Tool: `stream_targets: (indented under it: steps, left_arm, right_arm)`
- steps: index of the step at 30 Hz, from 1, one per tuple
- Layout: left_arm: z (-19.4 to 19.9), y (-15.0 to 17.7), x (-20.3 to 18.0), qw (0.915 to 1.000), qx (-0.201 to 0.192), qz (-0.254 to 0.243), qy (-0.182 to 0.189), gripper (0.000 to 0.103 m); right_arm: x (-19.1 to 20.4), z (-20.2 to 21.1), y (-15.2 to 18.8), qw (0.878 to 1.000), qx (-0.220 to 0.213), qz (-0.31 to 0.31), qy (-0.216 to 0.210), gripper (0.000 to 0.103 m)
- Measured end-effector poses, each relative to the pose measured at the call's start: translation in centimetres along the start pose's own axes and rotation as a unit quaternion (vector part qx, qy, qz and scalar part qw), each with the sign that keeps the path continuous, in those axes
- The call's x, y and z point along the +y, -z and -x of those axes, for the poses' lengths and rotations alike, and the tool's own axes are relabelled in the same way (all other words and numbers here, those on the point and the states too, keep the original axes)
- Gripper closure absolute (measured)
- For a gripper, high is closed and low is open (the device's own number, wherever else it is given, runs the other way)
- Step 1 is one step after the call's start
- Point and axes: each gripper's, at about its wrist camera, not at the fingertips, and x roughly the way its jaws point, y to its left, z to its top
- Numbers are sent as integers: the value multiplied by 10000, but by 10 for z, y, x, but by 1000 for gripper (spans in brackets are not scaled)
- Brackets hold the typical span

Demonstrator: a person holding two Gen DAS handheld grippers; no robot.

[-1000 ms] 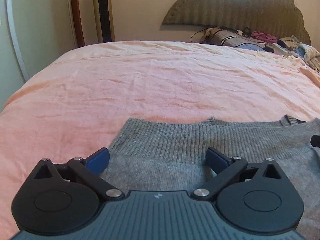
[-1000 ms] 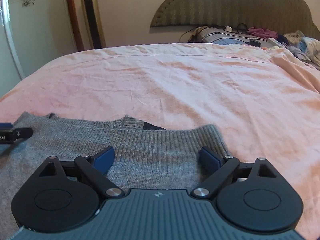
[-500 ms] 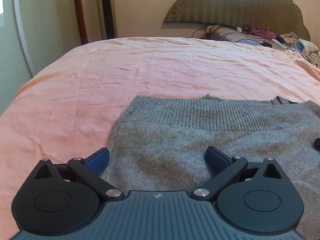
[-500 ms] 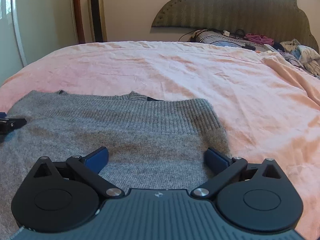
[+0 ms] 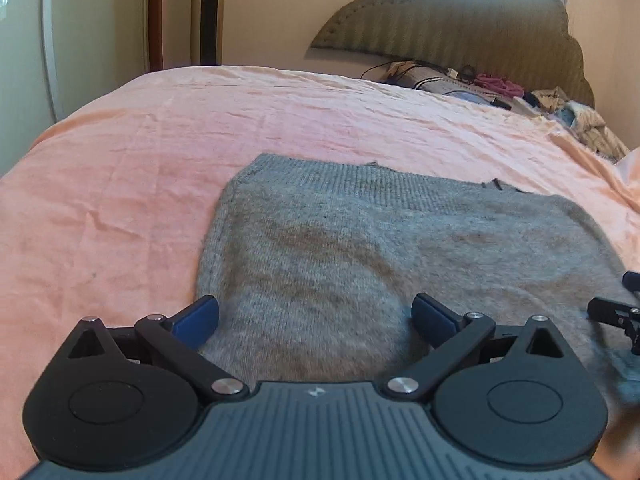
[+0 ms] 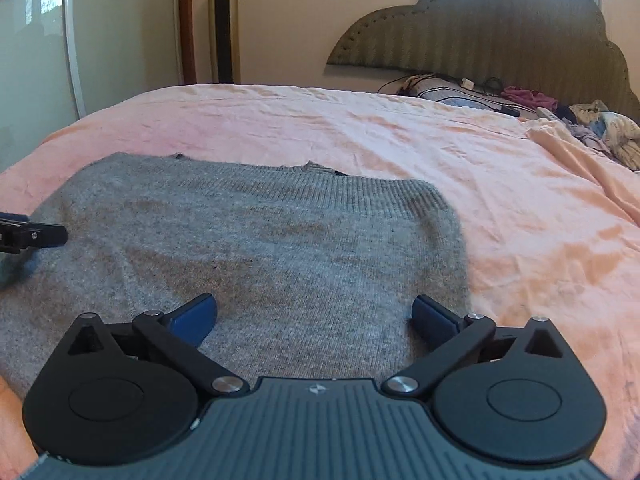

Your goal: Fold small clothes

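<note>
A grey knit sweater lies folded flat on the pink bedsheet, its ribbed hem toward the headboard. My left gripper hovers over the sweater's near left part, jaws wide apart with nothing pinched. My right gripper is above the near right part of the sweater; its jaws are opening and only flat cloth lies below them. Each gripper's tip shows at the edge of the other's view: the right gripper and the left gripper.
The pink sheet stretches far beyond and to both sides of the sweater. A pile of clothes and cables lies by the padded headboard at the back right. A tower fan stands against the wall.
Both grippers have drawn back toward the near edge of the bed, so more of the sweater shows ahead of them. The right blue fingers have spread a little wider.
</note>
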Motion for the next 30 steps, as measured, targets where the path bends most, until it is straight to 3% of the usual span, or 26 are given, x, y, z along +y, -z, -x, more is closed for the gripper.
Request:
stream_targets:
  steps: [3, 5, 7, 11, 13, 16, 18, 21, 25, 30]
  left_arm:
    - [17, 16, 6, 9998, 76, 140, 123, 0]
    - [12, 29, 2, 9996, 140, -238, -85, 0]
    - [10, 39, -7, 9973, -45, -688, -259, 0]
    - [19, 30, -5, 9983, 86, -438, -369, 0]
    - [34, 31, -3, 9992, -84, -329, -202, 0]
    - [31, 43, -2, 9985, 124, -466, -242, 0]
    - [27, 54, -3, 9966, -66, -734, -365, 0]
    - [34, 46, 1, 9980, 95, -492, -384, 0]
    - [56, 47, 14, 9993, 7, 59, -363, 0]
    - [57, 58, 23, 9967, 241, 370, -680, 0]
  right_arm:
    - [4, 20, 13, 9997, -25, -26, -247, 0]
    - [6, 11, 30, 9993, 272, 151, -186, 0]
    - [5, 14, 38, 9995, 17, 204, -255, 0]
    - [12, 19, 26, 9993, 279, 236, -69, 0]
    - [15, 31, 25, 9996, 128, 196, -184, 0]
    - [15, 28, 35, 9990, 279, 244, -236, 0]
    - [14, 26, 50, 9989, 36, 398, -250, 0]
    - [13, 26, 49, 9990, 45, 354, -270, 0]
    - [13, 26, 50, 9991, 25, 342, -263, 0]
    - [13, 26, 50, 9991, 23, 340, -256, 0]
